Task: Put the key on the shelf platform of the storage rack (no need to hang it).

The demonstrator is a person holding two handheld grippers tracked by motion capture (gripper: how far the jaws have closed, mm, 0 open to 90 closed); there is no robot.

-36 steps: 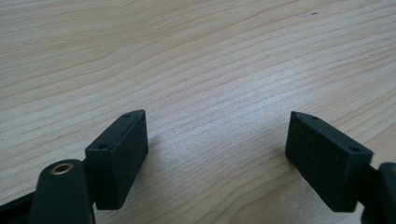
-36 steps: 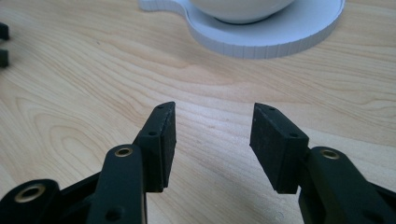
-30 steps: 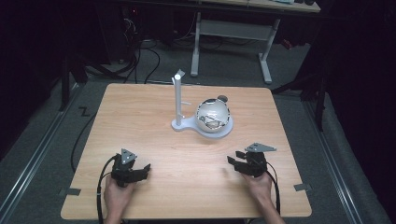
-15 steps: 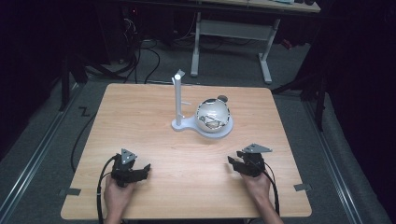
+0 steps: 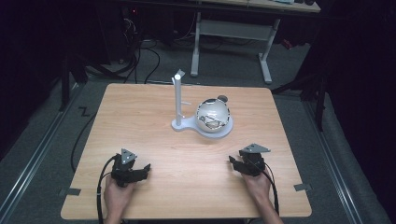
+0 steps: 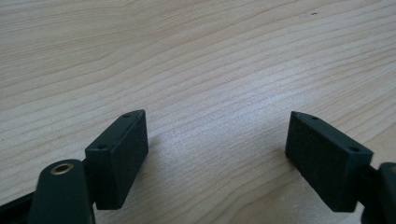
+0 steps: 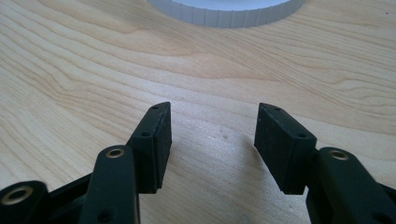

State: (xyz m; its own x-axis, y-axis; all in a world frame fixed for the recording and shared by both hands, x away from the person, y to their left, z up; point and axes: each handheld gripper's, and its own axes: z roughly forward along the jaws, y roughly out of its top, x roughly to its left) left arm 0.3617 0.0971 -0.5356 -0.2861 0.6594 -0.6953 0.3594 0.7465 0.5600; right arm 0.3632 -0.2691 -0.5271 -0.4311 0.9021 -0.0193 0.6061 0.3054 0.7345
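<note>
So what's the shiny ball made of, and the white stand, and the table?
The ball looks like polished metal or mirrored glass: it reflects light and dark patches, so either is possible. The stand looks like matte white plastic; fine ribs line the edge of its base. The table looks like pale wood or a wood-look board with a smooth finish: wavy grain lines run across it.

The wooden table [image 5: 154, 126] is evenly lit amid dark surroundings; close-ups show soft shadows.

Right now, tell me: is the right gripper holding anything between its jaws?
No. The right gripper has its jaws apart, with bare wooden table between them; they have just been opening.
</note>
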